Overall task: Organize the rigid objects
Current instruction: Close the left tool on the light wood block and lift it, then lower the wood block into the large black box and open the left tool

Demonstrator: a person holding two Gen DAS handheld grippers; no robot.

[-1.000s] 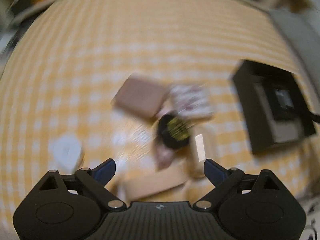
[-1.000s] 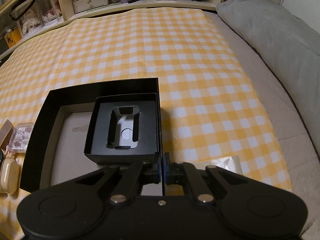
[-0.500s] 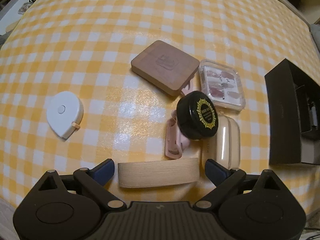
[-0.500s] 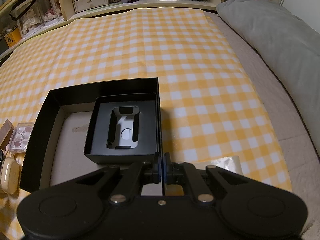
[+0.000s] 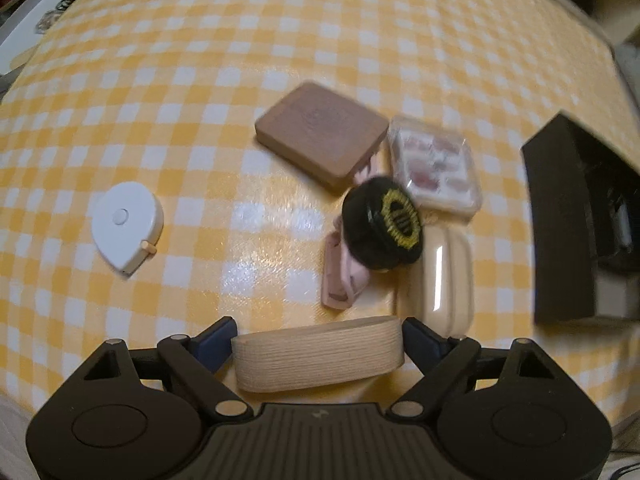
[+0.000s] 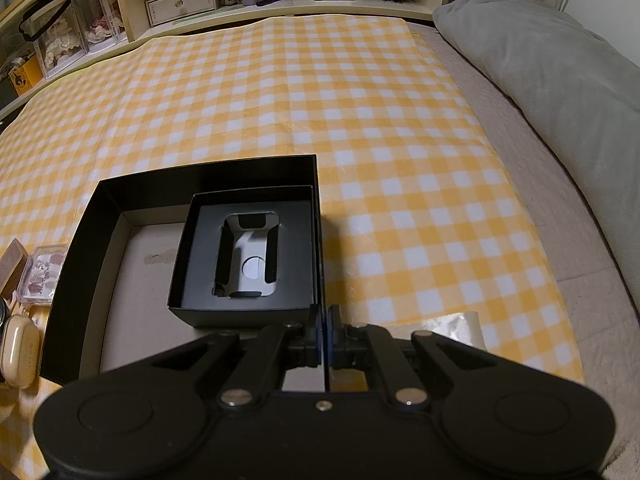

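Wooden block (image 5: 318, 354) sits between your left gripper (image 5: 318, 338)'s wide fingers, not yet gripped, while your right gripper (image 6: 323, 330)'s fingers pinch the black box (image 6: 86, 248) wall; nearly everything remains unsorted.

The black jar (image 5: 383, 225) hides most of the pink clip (image 5: 341, 276); motion blur smears the jar's gold lettering.

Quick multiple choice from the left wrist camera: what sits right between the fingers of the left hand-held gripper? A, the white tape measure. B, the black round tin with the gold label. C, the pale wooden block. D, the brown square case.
C: the pale wooden block lies between the fingers of the left hand-held gripper, one blue pad at each end; whether they are already pressing on it cannot be told.
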